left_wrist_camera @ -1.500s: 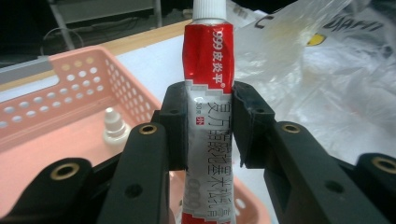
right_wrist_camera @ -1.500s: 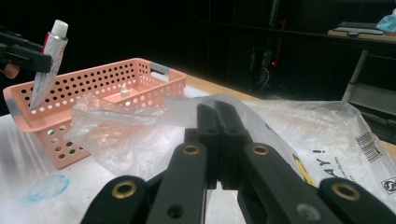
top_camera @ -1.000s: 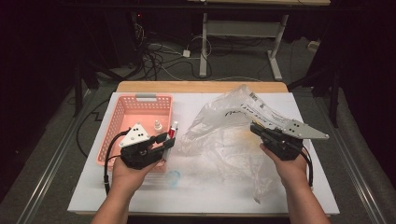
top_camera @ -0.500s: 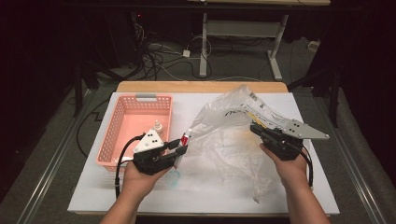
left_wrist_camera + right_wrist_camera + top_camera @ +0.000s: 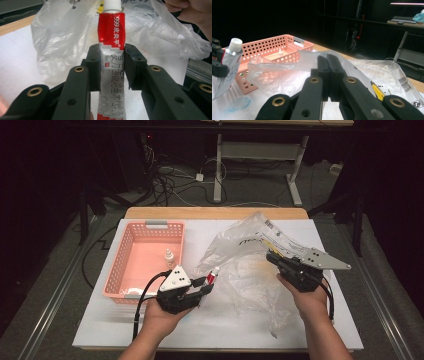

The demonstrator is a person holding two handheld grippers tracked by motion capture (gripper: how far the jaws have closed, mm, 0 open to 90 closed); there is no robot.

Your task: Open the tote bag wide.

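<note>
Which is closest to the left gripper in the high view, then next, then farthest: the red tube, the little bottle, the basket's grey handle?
1. Red tube: clamped in the left gripper.
2. Little bottle: inside the pink basket.
3. Grey handle: on the basket's far rim.

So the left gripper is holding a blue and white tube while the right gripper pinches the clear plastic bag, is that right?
Not quite: the tube in the left gripper is red and white, as the left gripper view shows. The right gripper does pinch the clear plastic bag.
</note>
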